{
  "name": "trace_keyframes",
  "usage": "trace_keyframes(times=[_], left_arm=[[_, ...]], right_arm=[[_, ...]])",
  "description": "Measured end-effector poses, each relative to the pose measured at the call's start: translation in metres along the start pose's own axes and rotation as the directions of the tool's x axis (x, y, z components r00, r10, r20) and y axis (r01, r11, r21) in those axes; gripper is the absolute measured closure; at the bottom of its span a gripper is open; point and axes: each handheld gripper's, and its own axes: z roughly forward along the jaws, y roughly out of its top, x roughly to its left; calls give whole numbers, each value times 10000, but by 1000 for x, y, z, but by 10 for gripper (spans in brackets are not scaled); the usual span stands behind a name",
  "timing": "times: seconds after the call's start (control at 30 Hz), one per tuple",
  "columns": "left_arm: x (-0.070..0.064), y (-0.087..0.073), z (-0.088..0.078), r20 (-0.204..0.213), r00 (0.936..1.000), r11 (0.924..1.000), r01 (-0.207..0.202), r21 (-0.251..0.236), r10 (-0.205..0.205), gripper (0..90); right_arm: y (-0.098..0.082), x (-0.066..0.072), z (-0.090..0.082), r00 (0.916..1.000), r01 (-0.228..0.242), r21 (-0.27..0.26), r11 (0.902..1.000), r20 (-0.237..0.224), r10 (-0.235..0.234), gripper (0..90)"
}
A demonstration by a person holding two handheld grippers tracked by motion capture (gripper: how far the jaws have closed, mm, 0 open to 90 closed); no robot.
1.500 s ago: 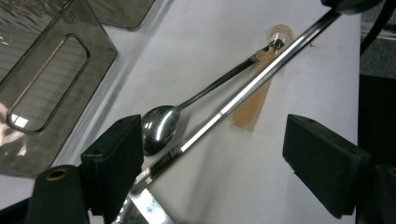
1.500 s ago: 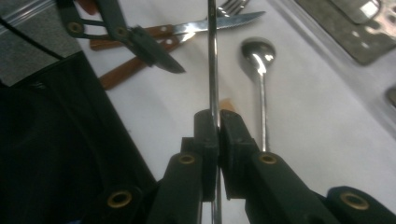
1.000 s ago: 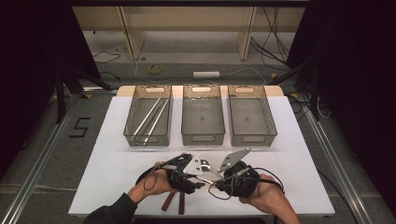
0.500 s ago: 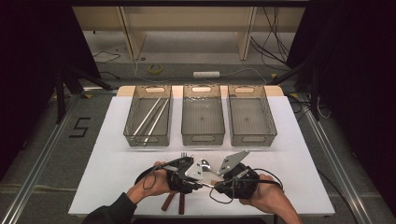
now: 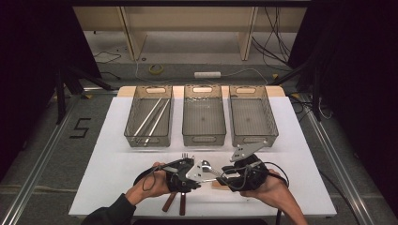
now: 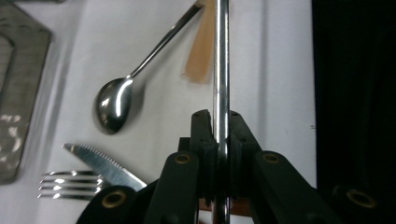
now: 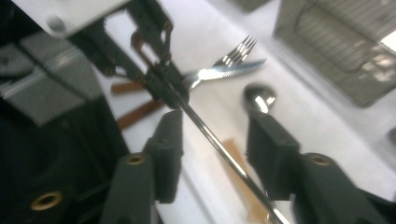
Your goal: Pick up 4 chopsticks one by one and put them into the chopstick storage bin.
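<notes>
Metal rod (image 6: 221, 70) runs off the top edge of the left gripper view, its far end unseen; fork (image 6: 70, 184) handle cut off at lower left

Lab recording bay, black curtains (image 5: 28, 70), white table (image 5: 300, 140), floor power strip (image 5: 207, 74), loose cables (image 5: 277, 33)

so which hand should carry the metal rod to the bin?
Left. The left gripper is clamped on the metal rod; the right gripper has just been opening, its jaws clear of the rod between them.
</notes>
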Motion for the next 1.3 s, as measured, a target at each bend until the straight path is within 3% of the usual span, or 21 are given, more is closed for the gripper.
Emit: trace_keyframes(times=[0.17, 0.43, 0.8, 0.93, 1.1, 1.3], left_arm=[[6, -5, -4, -211, 9988, 9990, 450, -36, -450, 828], [18, -16, -12, -621, 9874, 9892, 1445, -235, -1457, 828], [36, -28, -29, -1112, 9520, 9575, 2775, -785, -2851, 828], [42, -33, -36, -1190, 9387, 9448, 3136, -948, -3235, 828], [49, -39, -45, -1355, 9155, 9238, 3652, -1145, -3787, 829], [63, -50, -56, -1592, 8793, 8912, 4275, -1514, -4488, 829]], right_arm=[[0, -3, -6, 9985, -233, -800, 9965, 478, 271, 461], [-7, -10, -13, 9907, -546, -2193, 9741, 1099, 803, 408], [-24, -20, -3, 9760, -1058, -2551, 9611, 1582, 1494, 355], [-29, -23, 4, 9756, -1170, -2418, 9632, 1536, 1570, 357], [-35, -24, 9, 9756, -1198, -2207, 9680, 1542, 1560, 360], [-41, -24, 11, 9734, -1288, -2218, 9665, 1580, 1660, 360]])
